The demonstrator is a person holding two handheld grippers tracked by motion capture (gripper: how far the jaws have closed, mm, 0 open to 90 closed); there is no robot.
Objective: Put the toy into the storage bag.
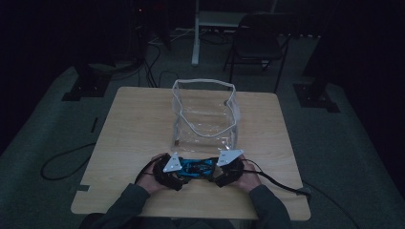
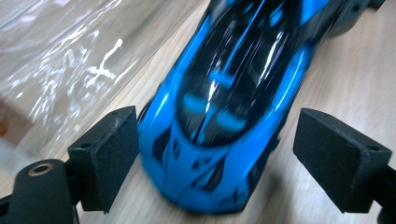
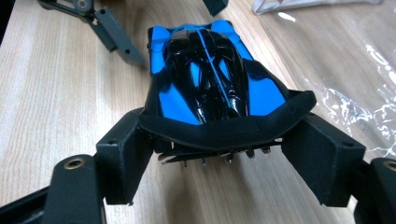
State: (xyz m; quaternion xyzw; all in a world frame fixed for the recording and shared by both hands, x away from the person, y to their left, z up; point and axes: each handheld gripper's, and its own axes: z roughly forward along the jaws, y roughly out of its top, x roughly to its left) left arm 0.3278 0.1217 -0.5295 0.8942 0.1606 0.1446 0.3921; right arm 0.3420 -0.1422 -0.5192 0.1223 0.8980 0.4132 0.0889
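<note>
Blue toy car (image 2: 224, 116), between gripper jaws

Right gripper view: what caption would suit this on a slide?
The right claw straddles the black rear wing of a blue toy car on a wooden table, jaws apart at either side.

A glossy blue toy car (image 3: 212, 74) with a black roof and black rear wing lies flat on its wheels on the wooden table, near the person's edge and just in front of a clear plastic bag. Its length runs across the table, nose toward the person's left, tail toward the right. Its paint shines; the nose (image 2: 210, 154) appears slightly blurred.
</note>
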